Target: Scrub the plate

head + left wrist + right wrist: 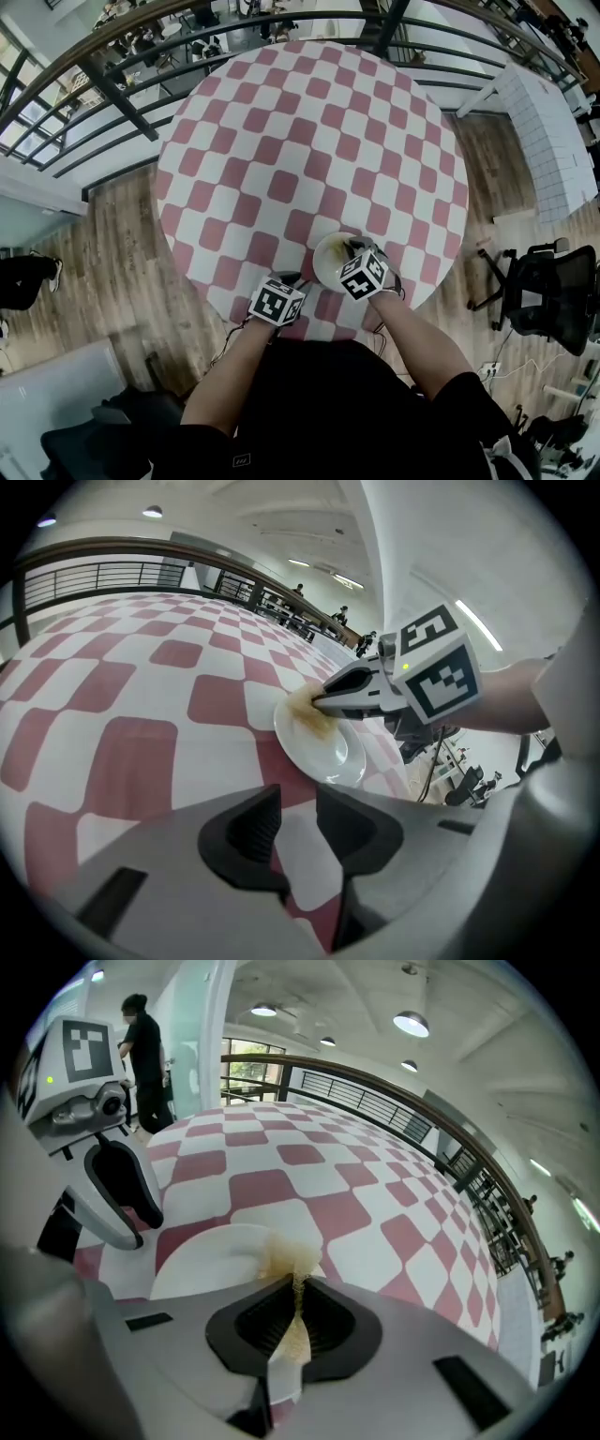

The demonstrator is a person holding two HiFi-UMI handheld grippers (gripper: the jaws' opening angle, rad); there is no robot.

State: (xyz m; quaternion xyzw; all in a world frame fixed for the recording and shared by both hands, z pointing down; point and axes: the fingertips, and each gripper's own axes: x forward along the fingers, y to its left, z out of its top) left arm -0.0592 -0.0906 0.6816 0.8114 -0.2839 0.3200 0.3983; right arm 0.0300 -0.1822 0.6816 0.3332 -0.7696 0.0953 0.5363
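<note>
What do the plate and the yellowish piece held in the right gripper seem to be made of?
The plate is likely glazed ceramic, or possibly hard plastic: it is white and smooth, with a glossy highlight in its well. The yellowish piece in the right gripper seems to be a thin soft cloth or sponge sheet: it is pinched flat between the jaws, and its free end looks fuzzy and crumpled.

From my station, the round white plate (pixel 323 752) reads as glazed ceramic, smooth and glossy. The thin yellowish scrubbing cloth (pixel 292 1265) looks coarse and fibrous. The left claw (pixel 295 817) and the right claw (pixel 295 1288) both look like matt grey plastic, with black ribbed, rubbery pads (pixel 246 834). The pink-and-white checked surface (pixel 300 141) seems covered in soft, matt fabric. I take the brown plank floor (pixel 122 272) for wood with a faint sheen.
</note>
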